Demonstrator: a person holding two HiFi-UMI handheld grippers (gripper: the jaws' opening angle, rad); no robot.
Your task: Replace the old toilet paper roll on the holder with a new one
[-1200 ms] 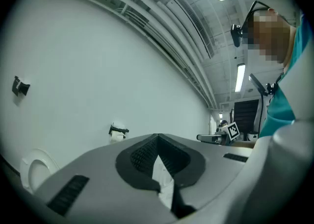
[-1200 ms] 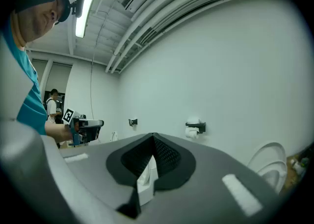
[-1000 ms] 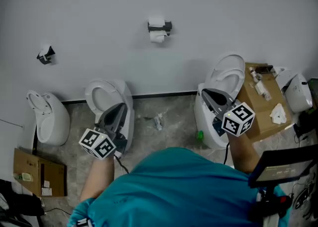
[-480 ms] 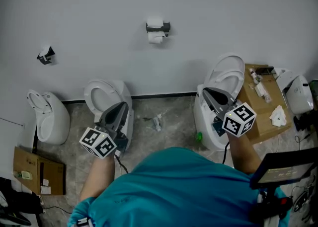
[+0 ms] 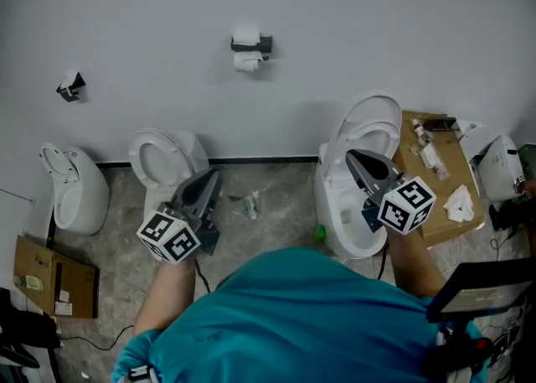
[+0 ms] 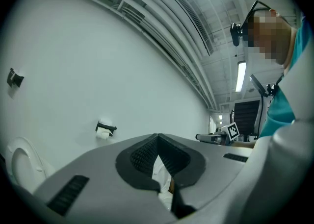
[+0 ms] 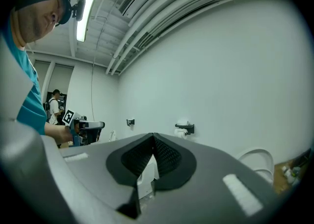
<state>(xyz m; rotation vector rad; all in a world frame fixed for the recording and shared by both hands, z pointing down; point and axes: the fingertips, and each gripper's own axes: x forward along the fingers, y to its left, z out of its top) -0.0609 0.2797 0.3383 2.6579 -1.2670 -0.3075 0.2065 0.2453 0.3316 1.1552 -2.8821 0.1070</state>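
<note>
1. Shifted since a second ago: the holder now sits further left in the head view, and the toilets have slid left too. Both grippers have travelled with me and keep pointing at the wall.
2. Left gripper: jaws fully closed, tips meeting, nothing gripped. Its own view confirms this.
3. Right gripper: same state, jaws pressed together and empty.
4. Task object: the old roll is on the holder, high on the wall between the two toilets and well apart from both grippers. It shows up in the left gripper view and the right gripper view.
5. White shows above and below the black bracket; it's too small to tell whether that is one roll or a spare resting on top.
6. Progress: nothing done yet. The old roll isn't removed and neither gripper carries a new roll. My read is that I'm in the approach phase.
7. Left to do: close the gap to the wall, open a gripper, pull the old roll off, fetch a new one and seat it.
8. Watch: the right toilet stands just below the right gripper.
</note>
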